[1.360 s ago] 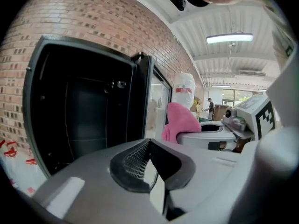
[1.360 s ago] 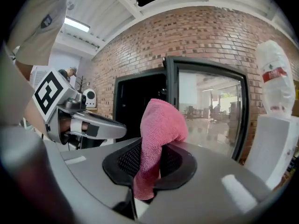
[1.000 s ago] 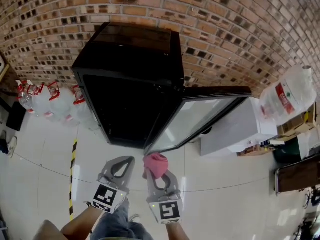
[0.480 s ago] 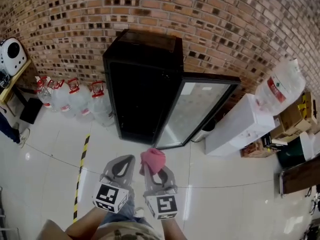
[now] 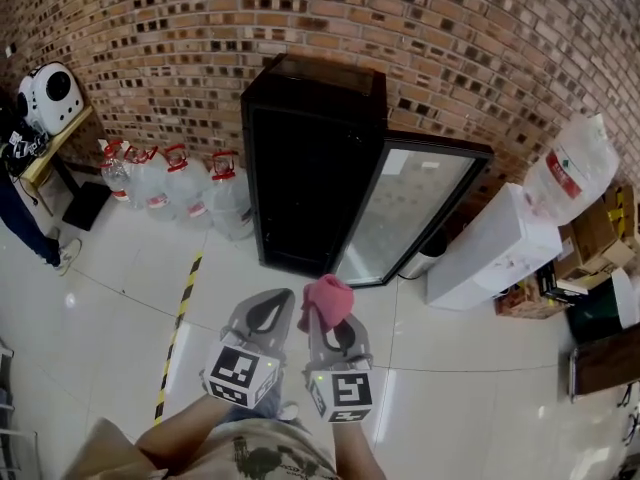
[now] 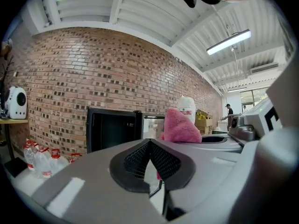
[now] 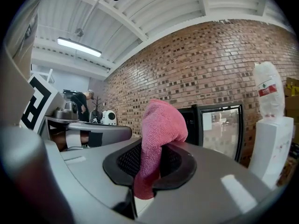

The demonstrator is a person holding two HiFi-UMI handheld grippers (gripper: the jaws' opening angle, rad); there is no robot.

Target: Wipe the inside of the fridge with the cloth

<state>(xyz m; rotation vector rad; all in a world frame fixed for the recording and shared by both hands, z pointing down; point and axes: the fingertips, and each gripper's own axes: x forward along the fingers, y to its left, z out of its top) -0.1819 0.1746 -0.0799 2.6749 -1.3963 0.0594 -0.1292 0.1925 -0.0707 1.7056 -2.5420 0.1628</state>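
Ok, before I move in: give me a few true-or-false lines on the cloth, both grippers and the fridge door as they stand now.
1. The pink cloth is clamped in the right gripper. True.
2. The left gripper grips the fridge door. False: its jaws are together on nothing, and it is short of the fridge.
3. The fridge door is closed. False: it stands open, swung out to the right.
4. The cloth touches the fridge's inside. False: it is held over the floor, in front of the fridge.
5. Water bottles stand on the floor left of the fridge. True.
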